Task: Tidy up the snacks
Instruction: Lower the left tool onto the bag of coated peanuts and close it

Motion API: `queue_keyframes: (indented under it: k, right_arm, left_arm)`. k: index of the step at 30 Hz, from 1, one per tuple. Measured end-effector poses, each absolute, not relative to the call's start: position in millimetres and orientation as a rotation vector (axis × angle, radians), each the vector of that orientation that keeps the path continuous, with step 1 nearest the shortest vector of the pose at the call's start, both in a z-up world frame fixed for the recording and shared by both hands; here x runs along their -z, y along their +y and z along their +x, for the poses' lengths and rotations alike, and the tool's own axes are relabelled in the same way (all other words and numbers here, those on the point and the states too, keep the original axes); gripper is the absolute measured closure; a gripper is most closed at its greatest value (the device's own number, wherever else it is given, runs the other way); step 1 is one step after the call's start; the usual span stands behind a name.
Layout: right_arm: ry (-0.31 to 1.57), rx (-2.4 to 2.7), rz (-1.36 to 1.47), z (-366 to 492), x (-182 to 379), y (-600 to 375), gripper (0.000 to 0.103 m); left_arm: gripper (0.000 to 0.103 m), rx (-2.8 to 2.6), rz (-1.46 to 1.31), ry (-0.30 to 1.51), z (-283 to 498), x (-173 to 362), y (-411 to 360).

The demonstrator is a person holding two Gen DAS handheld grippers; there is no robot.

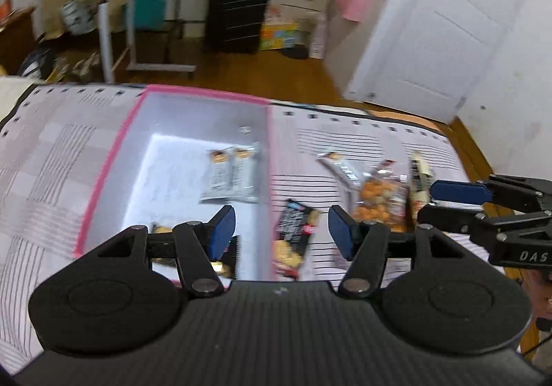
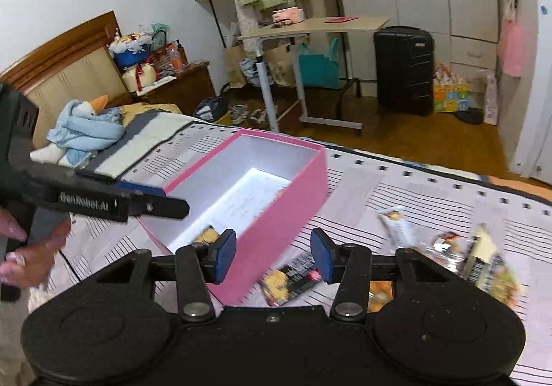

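A pink box (image 1: 110,165) with a white inside lies open on the striped bedspread; it also shows in the right wrist view (image 2: 289,193). Two grey snack packets (image 1: 234,175) lie inside it. A black snack packet (image 1: 296,234) leans at the box's right wall, also seen in the right wrist view (image 2: 293,279). An orange snack bag (image 1: 379,199) and a grey bar (image 1: 341,172) lie to the right. My left gripper (image 1: 281,230) is open and empty above the box's near end. My right gripper (image 2: 272,256) is open and empty above the black packet.
The striped bedspread (image 1: 51,161) covers the bed. Beyond it stand a rolling table (image 2: 310,27), a black suitcase (image 2: 403,68) and a white door (image 1: 441,41). A blue plush toy (image 2: 86,130) lies by the headboard. More snack packets (image 2: 483,258) lie at the right.
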State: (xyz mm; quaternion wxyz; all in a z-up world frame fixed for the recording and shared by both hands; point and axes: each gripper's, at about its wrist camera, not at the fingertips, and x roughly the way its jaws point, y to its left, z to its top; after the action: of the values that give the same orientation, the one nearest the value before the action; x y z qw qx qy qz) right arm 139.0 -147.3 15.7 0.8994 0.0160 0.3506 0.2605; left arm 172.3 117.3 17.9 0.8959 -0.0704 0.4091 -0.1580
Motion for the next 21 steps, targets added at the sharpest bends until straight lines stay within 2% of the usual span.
queue_keyframes:
  k: [4, 10, 14, 16, 21]
  right_arm:
    - [0.718, -0.506, -0.004, 123.2, -6.5, -165.4, 0.039]
    - [0.783, -0.476, 0.048, 113.4, 47.0, -188.9, 0.038]
    - [0.815, -0.410, 0.100, 121.8, 92.0, -200.0, 0.037]
    - [0.812, -0.380, 0.100, 126.2, 109.0, -200.4, 0.034]
    - [0.776, -0.323, 0.013, 130.0, 147.7, -187.8, 0.032]
  left_arm:
    - [0.041, 0.377, -0.138, 0.848, 175.0, -19.3, 88.0]
    - [0.034, 0.431, -0.134, 0.863, 187.1, 11.9, 44.4]
    - [0.034, 0.437, -0.143, 0.913, 199.9, 47.4, 21.5]
    - [0.034, 0.454, -0.143, 0.919, 205.2, 62.2, 11.1]
    - [0.033, 0.474, -0.133, 0.942, 225.6, 101.4, -10.8]
